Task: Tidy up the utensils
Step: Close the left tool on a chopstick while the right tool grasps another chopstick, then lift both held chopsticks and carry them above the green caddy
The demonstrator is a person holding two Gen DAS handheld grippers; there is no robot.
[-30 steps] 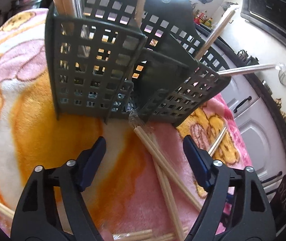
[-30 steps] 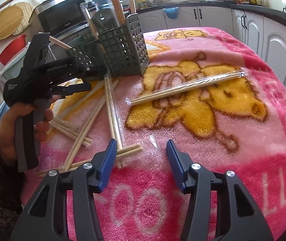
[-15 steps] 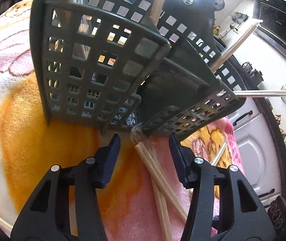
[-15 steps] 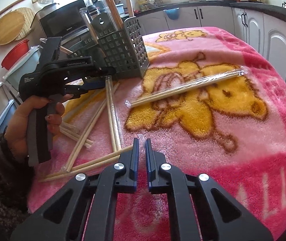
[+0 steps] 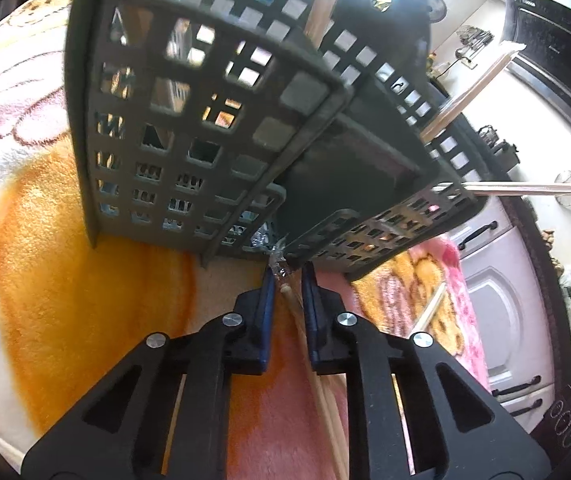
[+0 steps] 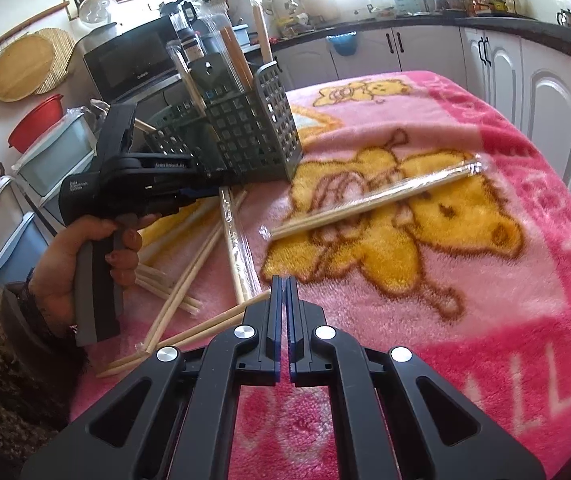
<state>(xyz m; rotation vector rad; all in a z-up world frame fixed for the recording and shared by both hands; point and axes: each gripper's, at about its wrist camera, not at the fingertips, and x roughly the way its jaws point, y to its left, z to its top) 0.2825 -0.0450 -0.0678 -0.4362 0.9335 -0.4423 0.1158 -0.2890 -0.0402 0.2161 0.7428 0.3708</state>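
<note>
Closing on the near end of a wrapped chopstick pair (image 5: 285, 276), left gripper (image 5: 287, 280) jaws just drawn in around it, pads seemingly pressing the crinkled wrapper right beside the foot of the grey caddy (image 5: 189, 128). Right gripper (image 6: 281, 292) squeezed together on nothing, hovering over the pink blanket (image 6: 465, 320). Next, probably: lifting and tipping the pair upright into a caddy compartment. Farther right, another wrapped pair (image 6: 373, 208) waiting.
</note>
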